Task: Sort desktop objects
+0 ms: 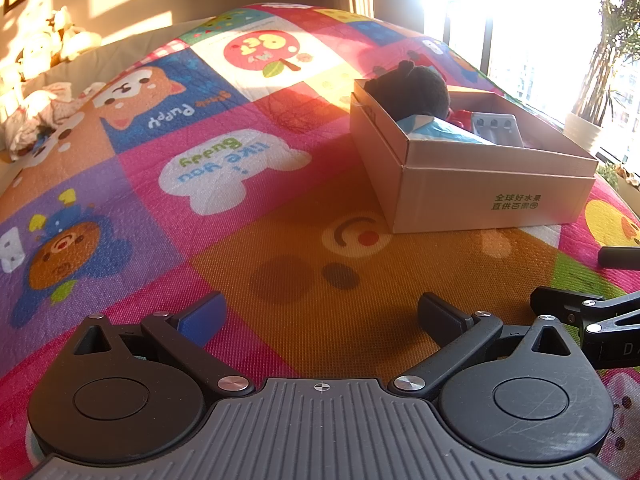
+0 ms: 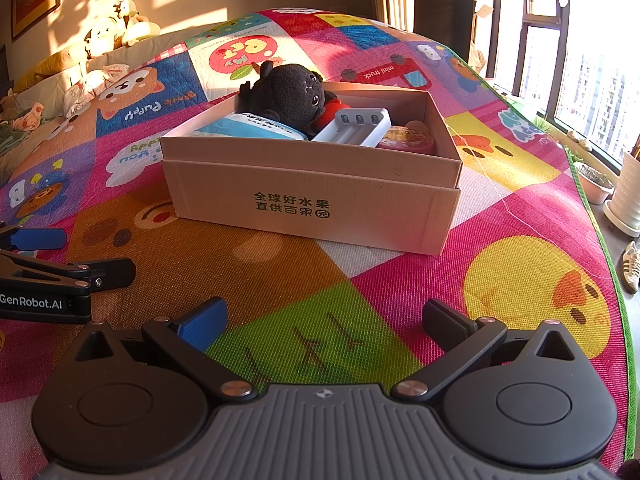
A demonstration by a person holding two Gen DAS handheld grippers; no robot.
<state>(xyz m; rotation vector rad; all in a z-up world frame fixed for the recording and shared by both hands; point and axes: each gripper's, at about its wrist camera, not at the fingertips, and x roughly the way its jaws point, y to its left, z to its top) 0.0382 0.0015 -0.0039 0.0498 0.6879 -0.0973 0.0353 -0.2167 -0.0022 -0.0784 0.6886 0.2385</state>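
Observation:
A cardboard box (image 2: pixel 312 196) (image 1: pixel 480 188) sits on a colourful cartoon play mat (image 2: pixel 280 280). Inside it lie a black plush toy (image 2: pixel 292 92) (image 1: pixel 412 90), a blue-and-white packet (image 2: pixel 256 126) (image 1: pixel 440 130), a white battery charger (image 2: pixel 354 126) (image 1: pixel 496 128) and a pink round tin (image 2: pixel 406 140). My left gripper (image 1: pixel 320 316) hovers low over the orange mat patch, open and empty, with the box ahead to its right. My right gripper (image 2: pixel 326 320) is open and empty too, in front of the box's printed side. The left gripper (image 2: pixel 60 256) shows at that view's left edge.
Soft toys (image 2: pixel 116 28) and bundled cloth (image 1: pixel 44 108) line the mat's far left edge by the wall. Windows, white plant pots (image 2: pixel 626 200) and a shoe (image 2: pixel 632 266) lie to the right, beyond the mat's green border. A small white item (image 1: pixel 12 248) lies on the mat at far left.

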